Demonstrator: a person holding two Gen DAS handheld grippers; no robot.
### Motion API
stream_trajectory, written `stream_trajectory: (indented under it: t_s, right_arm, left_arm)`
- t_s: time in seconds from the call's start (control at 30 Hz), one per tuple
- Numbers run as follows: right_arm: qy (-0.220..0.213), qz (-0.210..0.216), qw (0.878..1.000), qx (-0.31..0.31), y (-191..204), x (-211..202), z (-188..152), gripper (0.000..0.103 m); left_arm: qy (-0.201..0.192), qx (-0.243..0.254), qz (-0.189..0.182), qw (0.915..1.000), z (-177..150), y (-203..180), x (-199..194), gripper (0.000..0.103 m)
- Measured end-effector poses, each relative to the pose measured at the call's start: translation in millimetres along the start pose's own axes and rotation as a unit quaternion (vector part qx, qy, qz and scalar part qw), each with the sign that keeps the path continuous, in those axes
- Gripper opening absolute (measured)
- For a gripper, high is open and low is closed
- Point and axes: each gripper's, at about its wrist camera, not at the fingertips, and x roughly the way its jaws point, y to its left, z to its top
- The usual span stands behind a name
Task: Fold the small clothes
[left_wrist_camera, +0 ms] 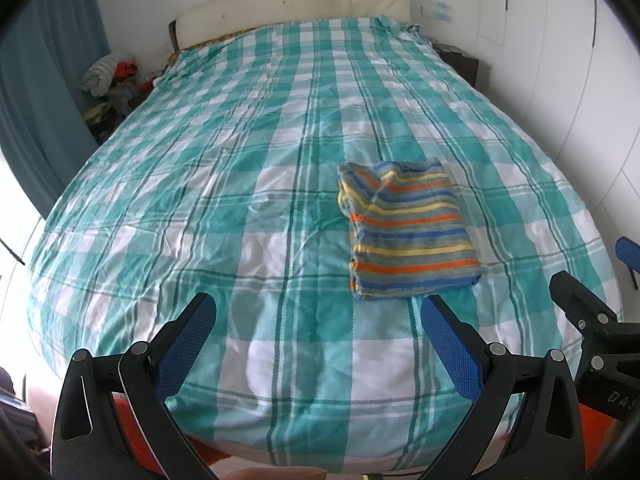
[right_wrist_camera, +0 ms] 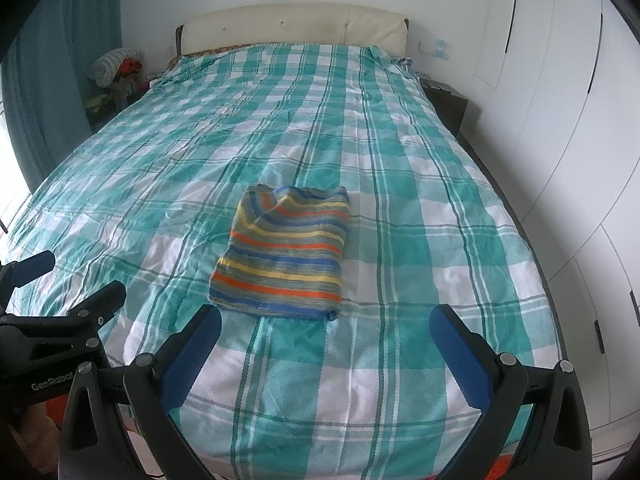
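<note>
A small striped garment (left_wrist_camera: pixel 408 232) in grey, orange, yellow and blue lies folded into a compact rectangle on the teal-and-white checked bed cover (left_wrist_camera: pixel 240 184). In the right wrist view the same striped garment (right_wrist_camera: pixel 284 252) rests just beyond the fingertips. My left gripper (left_wrist_camera: pixel 320 308) is open and empty, hovering over the bed's near end, left of the garment. My right gripper (right_wrist_camera: pixel 326 320) is open and empty too, just short of the garment's near edge. The right gripper (left_wrist_camera: pixel 588 280) shows at the left wrist view's right edge, and the left gripper (right_wrist_camera: pixel 80 276) at the right wrist view's left edge.
A cream headboard (right_wrist_camera: pixel 296 26) stands at the bed's far end. White wardrobe doors (right_wrist_camera: pixel 560 120) line the right side, with a dark nightstand (right_wrist_camera: pixel 448 106) in the corner. A blue curtain (left_wrist_camera: pixel 44 92) and a pile of clothes (left_wrist_camera: pixel 110 72) sit at the far left.
</note>
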Motion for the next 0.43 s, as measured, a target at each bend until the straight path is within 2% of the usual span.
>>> stream_trajectory:
  t_s: [0.43]
  right_arm:
    - [0.003,0.000,1.000,0.004,-2.4,4.5,0.4,0.103]
  left_arm:
    - [-0.007,0.011,-0.018,0.9998,2.0,0.0,5.0,0.102]
